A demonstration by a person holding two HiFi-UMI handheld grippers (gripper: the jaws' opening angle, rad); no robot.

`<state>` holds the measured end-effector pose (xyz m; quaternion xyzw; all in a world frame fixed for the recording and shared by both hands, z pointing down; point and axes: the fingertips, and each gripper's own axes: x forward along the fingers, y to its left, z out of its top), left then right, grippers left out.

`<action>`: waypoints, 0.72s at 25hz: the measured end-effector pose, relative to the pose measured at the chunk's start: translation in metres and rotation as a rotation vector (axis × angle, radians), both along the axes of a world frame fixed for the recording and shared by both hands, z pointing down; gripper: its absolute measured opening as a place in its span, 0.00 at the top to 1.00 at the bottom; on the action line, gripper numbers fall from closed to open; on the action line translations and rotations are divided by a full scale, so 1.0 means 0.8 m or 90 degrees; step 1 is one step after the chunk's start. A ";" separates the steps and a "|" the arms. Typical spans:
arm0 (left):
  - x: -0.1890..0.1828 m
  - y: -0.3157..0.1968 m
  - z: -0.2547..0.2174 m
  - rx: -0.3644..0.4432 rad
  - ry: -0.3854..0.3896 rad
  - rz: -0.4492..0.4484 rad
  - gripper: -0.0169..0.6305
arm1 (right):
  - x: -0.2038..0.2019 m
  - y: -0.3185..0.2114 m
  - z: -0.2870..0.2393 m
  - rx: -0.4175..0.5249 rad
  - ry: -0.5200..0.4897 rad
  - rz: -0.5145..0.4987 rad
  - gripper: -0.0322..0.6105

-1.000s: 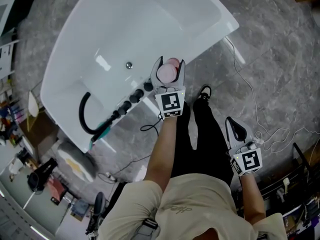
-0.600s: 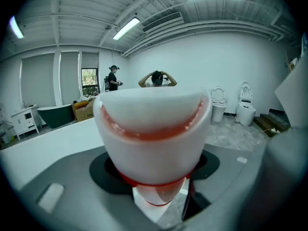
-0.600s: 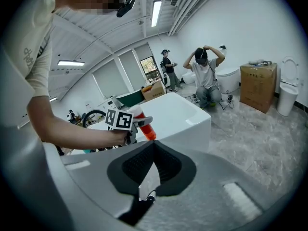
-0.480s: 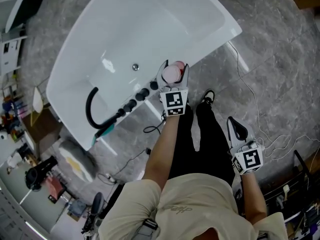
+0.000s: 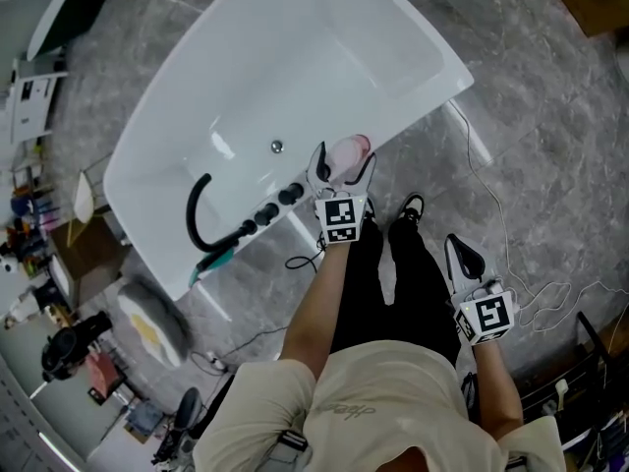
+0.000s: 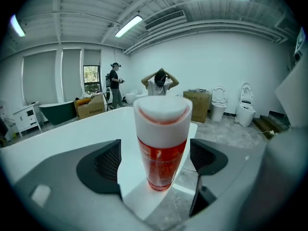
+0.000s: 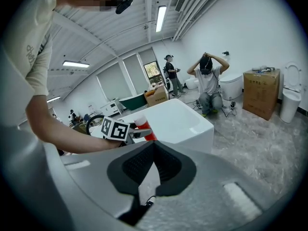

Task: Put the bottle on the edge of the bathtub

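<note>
The white bathtub is filling the upper half of the head view, sitting on a grey stone-patterned floor, and the person is reaching the left gripper out to its near rim, just past the row of black tap knobs. That gripper's jaws have just been opening and are now standing spread wide. The bottle is sitting between them with a clear gap on both sides, so neither pad is pressing on it. That suggests the release is done and the bottle is bearing its own weight on the edge of the bathtub. The placing looks essentially complete, with only a careful pull-back left, one that avoids clipping the bottle. The right gripper is hanging well apart from the tub at the person's side, its jaws pressed together on nothing. The bottle is standing upright near the outer lip of the rim. It is showing a broad white cap over a clear body of orange-red liquid that narrows toward its foot, and its print is too small to read.
</note>
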<state>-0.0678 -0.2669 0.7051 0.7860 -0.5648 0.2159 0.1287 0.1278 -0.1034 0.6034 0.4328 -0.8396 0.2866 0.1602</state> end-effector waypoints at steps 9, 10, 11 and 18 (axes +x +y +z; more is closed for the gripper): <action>0.009 0.052 -0.062 -0.036 0.059 0.025 0.25 | -0.015 -0.045 -0.049 0.075 -0.016 -0.023 0.95; 0.009 0.058 -0.069 -0.044 0.069 0.026 0.26 | -0.016 -0.050 -0.054 0.083 -0.016 -0.027 0.95; 0.010 0.063 -0.076 -0.049 0.074 0.031 0.29 | -0.018 -0.054 -0.057 0.089 -0.015 -0.032 0.95; -0.007 0.098 -0.162 -0.023 0.114 0.061 0.65 | -0.042 -0.048 -0.092 0.120 0.023 -0.092 0.95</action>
